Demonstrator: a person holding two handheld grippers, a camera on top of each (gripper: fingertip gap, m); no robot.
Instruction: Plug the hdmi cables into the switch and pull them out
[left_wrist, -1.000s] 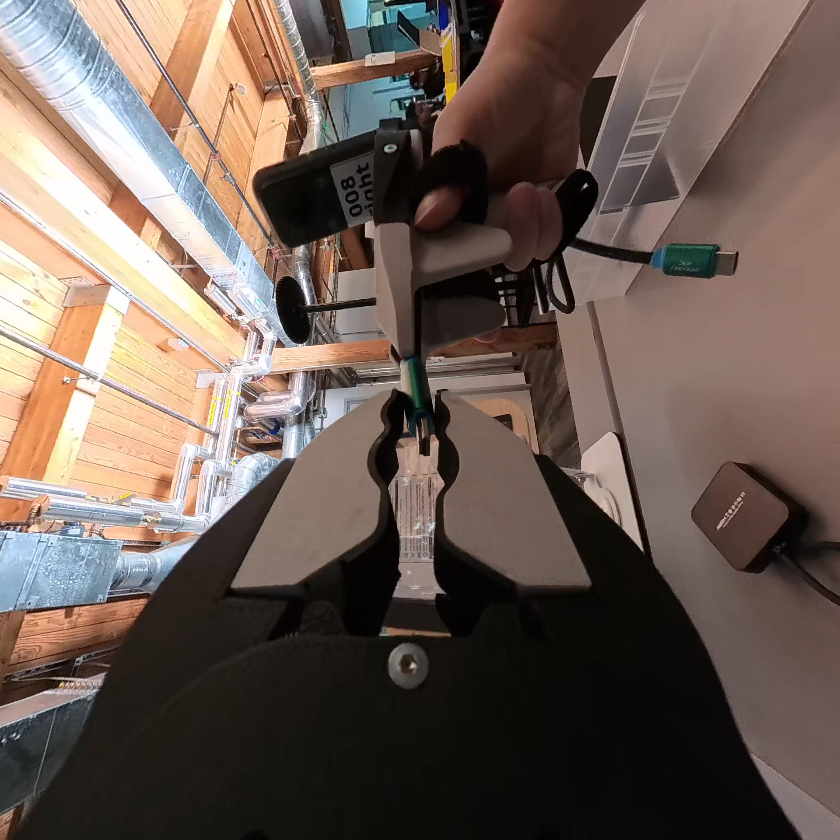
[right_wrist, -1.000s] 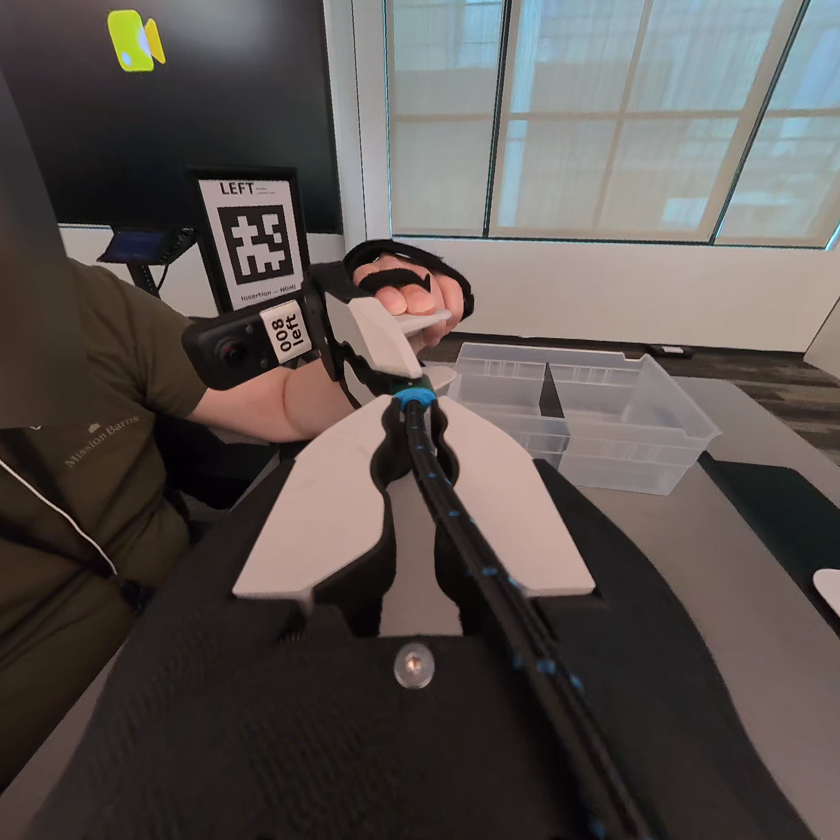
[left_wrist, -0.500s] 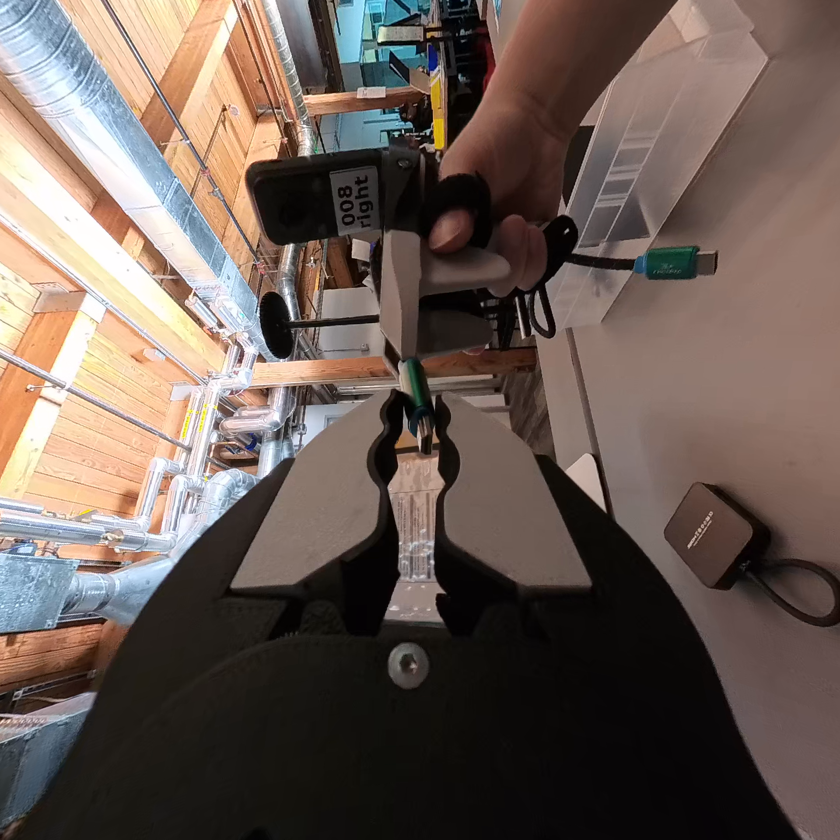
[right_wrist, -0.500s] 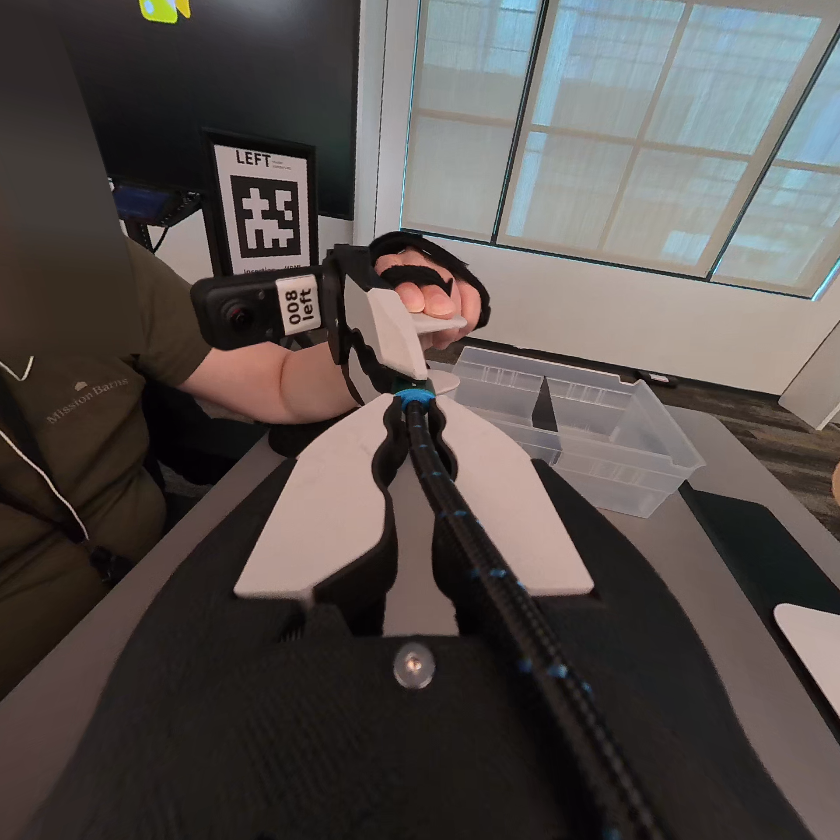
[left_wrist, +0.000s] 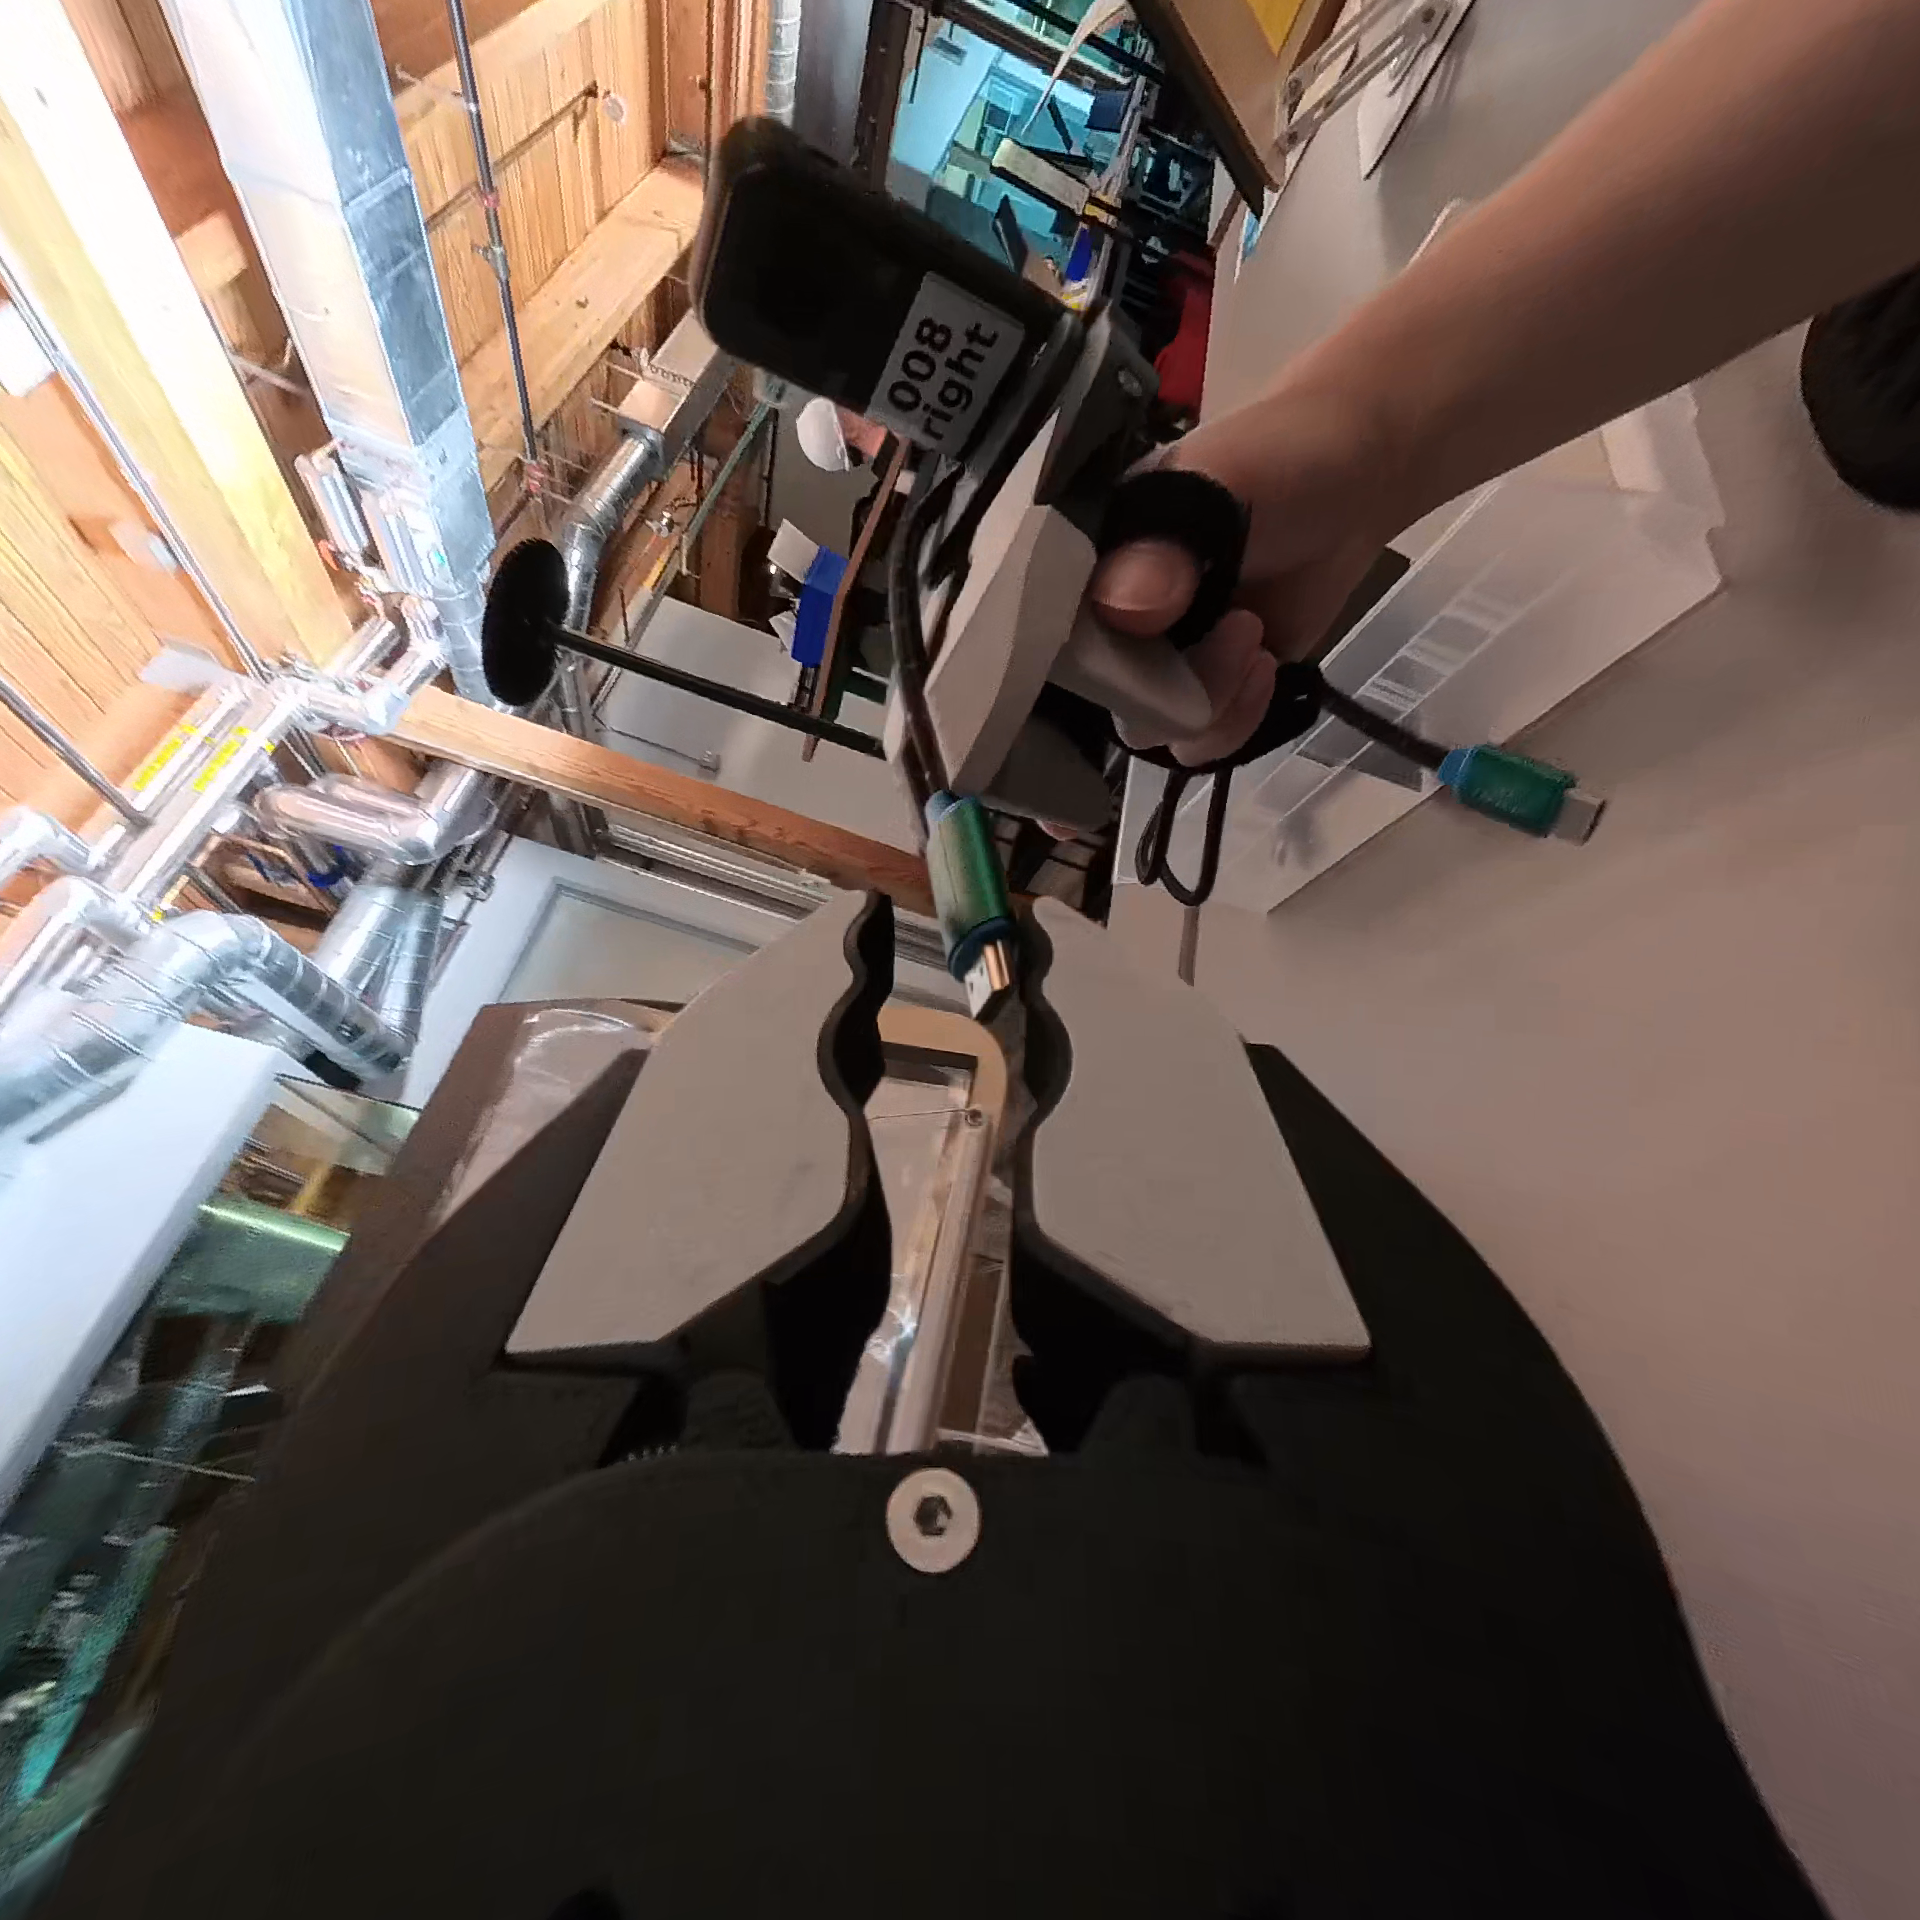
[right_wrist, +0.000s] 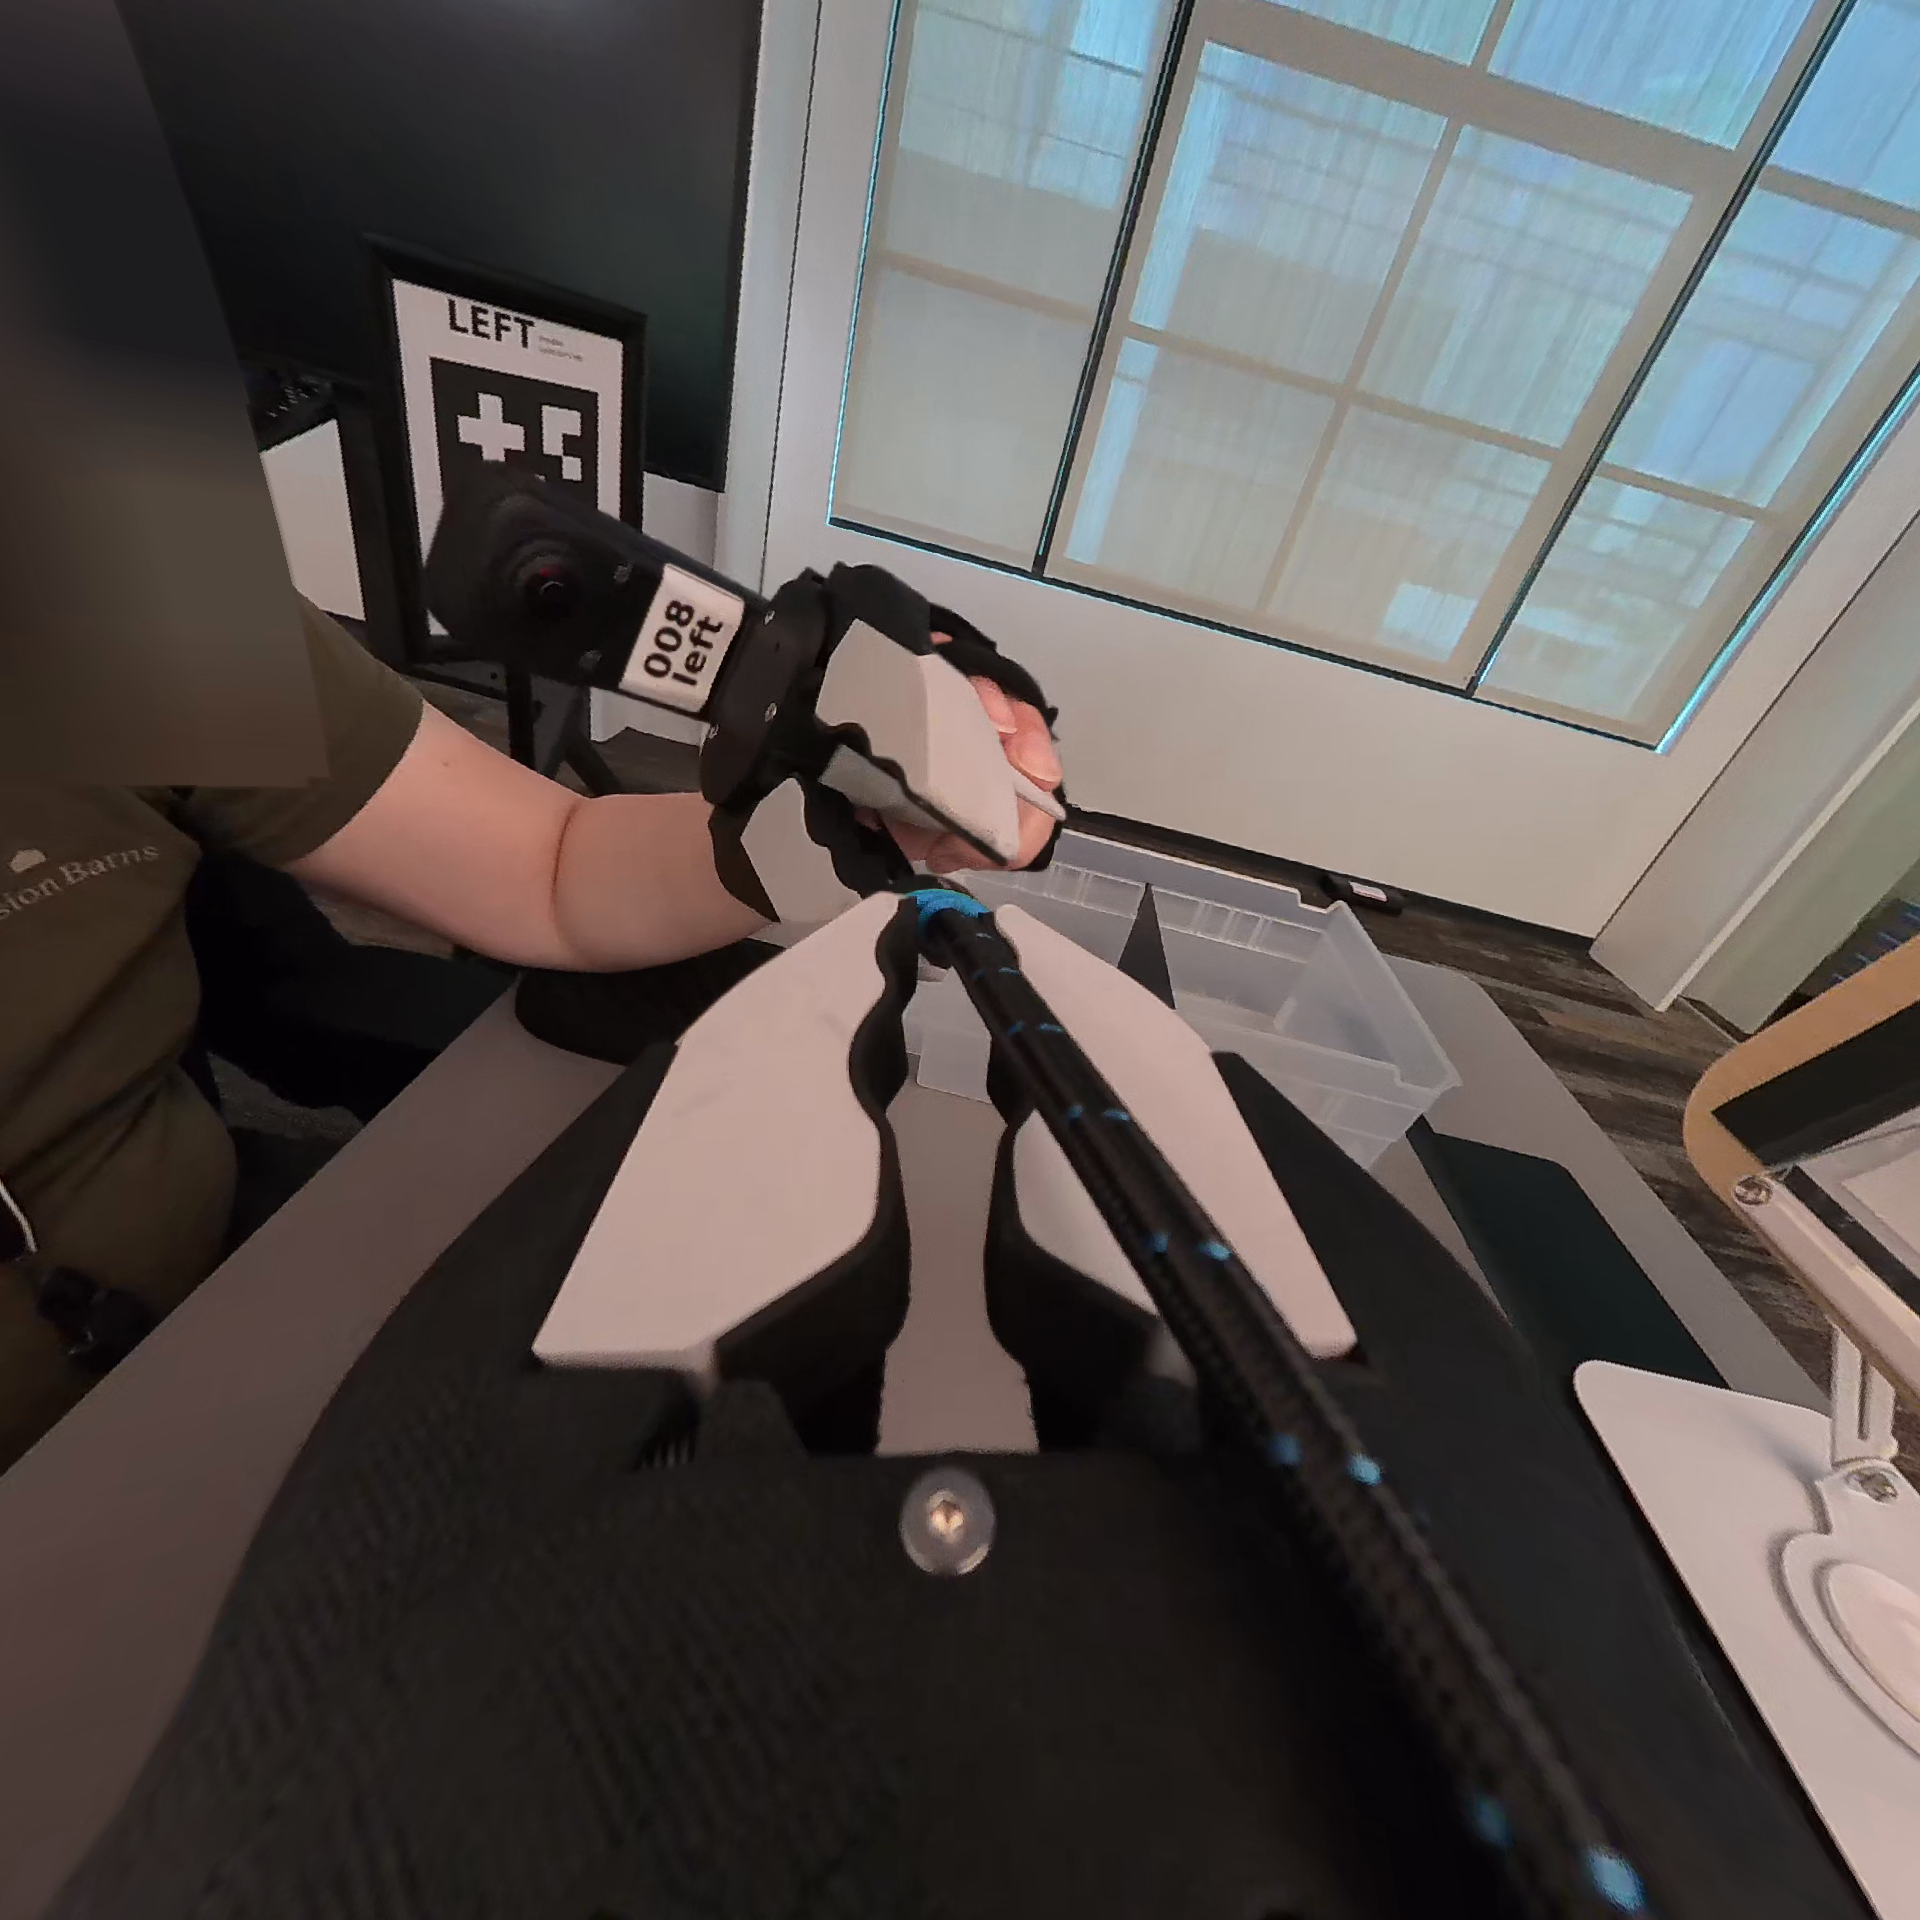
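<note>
— Green metal shell, blue collar, black braid with blue flecks: that is the HDMI plug, and it is up in the air above the table, on the person's side of the clear bin.

— Who has it?

— The right gripper is clamped at the collar end, with the braided cable trailing back over one of its fingers. The left gripper stands at a narrow gap; the plug's bare metal tip sits between its fingertips, close to one finger, and nothing looks pinched.

— How should it handle?

— Light, probably. The shell is rigid and smooth, so it may slip or twist under a weak pinch. The braid is stiff enough to push back and swing the tip off line.

— So where to grip?

— Across the flat faces of the shell, never on the bare tip, which has to enter the port. Holding only the cable would let the plug wobble.

— And the switch?

— Neither view shows it. A second green plug lies on the table against the bin's wall.
</note>
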